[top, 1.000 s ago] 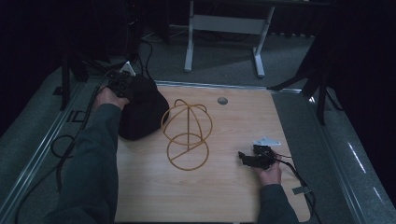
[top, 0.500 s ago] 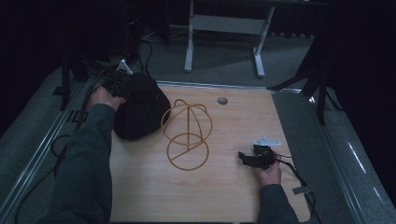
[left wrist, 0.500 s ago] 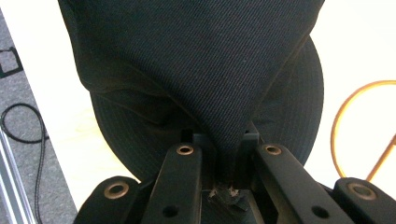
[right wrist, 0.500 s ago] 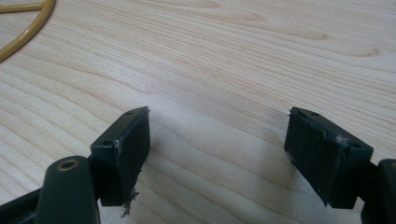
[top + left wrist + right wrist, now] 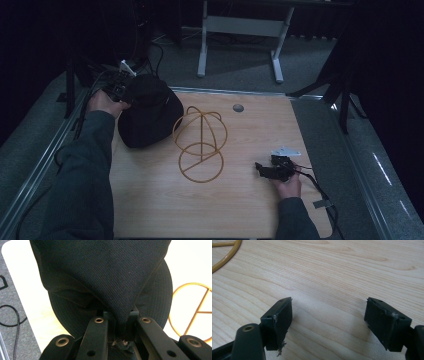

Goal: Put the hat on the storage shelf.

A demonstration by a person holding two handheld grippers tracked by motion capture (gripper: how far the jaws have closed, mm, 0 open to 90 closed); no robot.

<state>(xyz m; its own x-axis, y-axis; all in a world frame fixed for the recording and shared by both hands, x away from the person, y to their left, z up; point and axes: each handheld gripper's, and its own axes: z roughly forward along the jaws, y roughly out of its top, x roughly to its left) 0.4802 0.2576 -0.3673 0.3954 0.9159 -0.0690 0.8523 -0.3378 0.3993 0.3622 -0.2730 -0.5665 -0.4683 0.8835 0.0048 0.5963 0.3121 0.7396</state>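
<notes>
A black cap (image 5: 146, 111) lies at the table's back left, its crown fabric (image 5: 105, 277) bunched up. My left gripper (image 5: 117, 90) is at the cap's back left edge, shut on a fold of that fabric (image 5: 122, 318). A gold wire hat stand (image 5: 201, 144), a dome frame on a ring base, stands mid-table just right of the cap; part of its ring (image 5: 192, 312) shows beyond the cap. My right gripper (image 5: 262, 171) rests low on the wood at the front right, open with nothing between its fingers (image 5: 279, 320). A bit of the gold ring (image 5: 225, 255) shows at its upper left.
A round grey grommet (image 5: 238, 107) sits in the wooden tabletop (image 5: 250, 210) near the back edge. Cables (image 5: 320, 192) trail off the right front. A white desk frame (image 5: 240, 30) stands on the floor behind the table.
My left hand has pulled back and left toward the table's corner, dragging the cap's edge with it. The right gripper has stayed put.
</notes>
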